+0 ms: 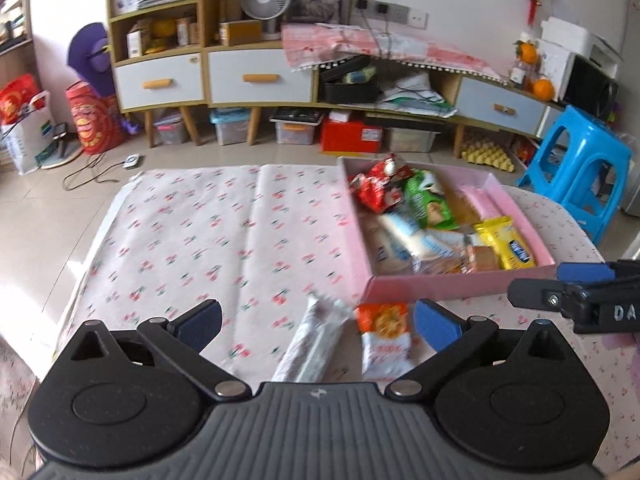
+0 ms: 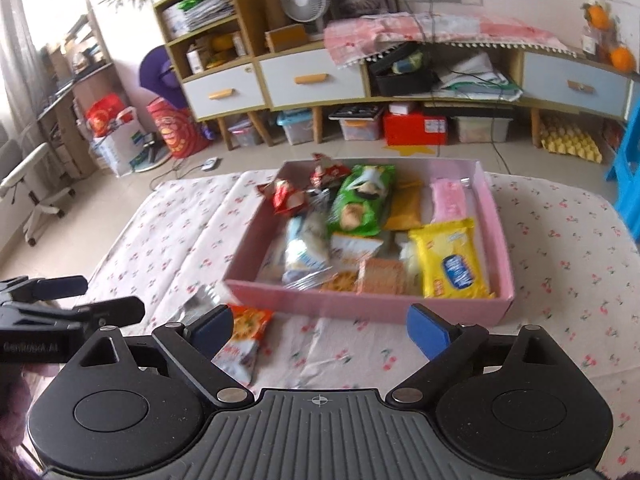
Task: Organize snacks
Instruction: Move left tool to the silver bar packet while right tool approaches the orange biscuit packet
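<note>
Two packets (image 1: 352, 336) between open left hand-held gripper (image 1: 318, 322) pads — untouched.

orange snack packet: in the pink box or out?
Out. The orange snack packet lies on the tablecloth beside the pink box's near wall, next to a silver packet.

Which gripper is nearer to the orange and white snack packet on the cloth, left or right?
Left. The orange and white snack packet lies between the open left gripper fingers. The right gripper, also open, has it just beside its left finger, centred on the pink box.
</note>
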A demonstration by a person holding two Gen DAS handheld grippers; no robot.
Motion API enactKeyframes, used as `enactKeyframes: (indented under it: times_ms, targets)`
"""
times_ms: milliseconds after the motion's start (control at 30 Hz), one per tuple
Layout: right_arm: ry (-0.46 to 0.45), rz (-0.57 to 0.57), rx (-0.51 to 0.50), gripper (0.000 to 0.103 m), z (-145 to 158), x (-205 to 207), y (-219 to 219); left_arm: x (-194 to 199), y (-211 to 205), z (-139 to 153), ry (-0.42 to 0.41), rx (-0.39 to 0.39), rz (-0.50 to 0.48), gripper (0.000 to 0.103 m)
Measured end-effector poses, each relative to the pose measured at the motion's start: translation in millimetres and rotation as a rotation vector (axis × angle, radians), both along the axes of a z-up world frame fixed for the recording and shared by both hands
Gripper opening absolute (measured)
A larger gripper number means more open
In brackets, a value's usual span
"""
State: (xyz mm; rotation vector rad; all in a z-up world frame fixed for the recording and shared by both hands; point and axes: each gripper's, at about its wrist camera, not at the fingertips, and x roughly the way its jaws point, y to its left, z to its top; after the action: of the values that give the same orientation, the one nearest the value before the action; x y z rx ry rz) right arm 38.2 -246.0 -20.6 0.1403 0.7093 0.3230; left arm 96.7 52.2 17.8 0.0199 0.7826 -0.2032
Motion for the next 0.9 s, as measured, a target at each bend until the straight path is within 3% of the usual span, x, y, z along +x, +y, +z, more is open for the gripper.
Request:
enactKeyframes:
  times_ms: [133, 400, 600, 733, 900]
  targets:
    - [-0.047, 0.019, -0.023, 0.095, -15.1, -8.7, 16.7, -9.9, 14.5, -15.2, -0.045, 0.014, 0.041, 0.102]
    - [-0.073, 0.05, -0.081, 0.095, -49.4, -5.1, 49.4, -5.3, 25.5, -38.9, 0.012, 0.048, -0.087, 0.092]
    - [-0.081, 0.095, -0.101, 0.095, -70.6, -1.6, 68.5, -12.2, 27.1, -60.6, 0.077, 0.068, -0.183, 0.07]
    - [-0.105, 0.144, -0.126, 0.095, -79.5, -5.4, 79.4, -9.6, 31.8, -67.8, 0.138, 0.044, -0.163, 0.047]
    - [-0.094, 0.162, -0.161, 0.095, -89.5, -9.0, 89.6, -9.6, 36.4, -65.5, 0.175, 0.012, -0.137, 0.042]
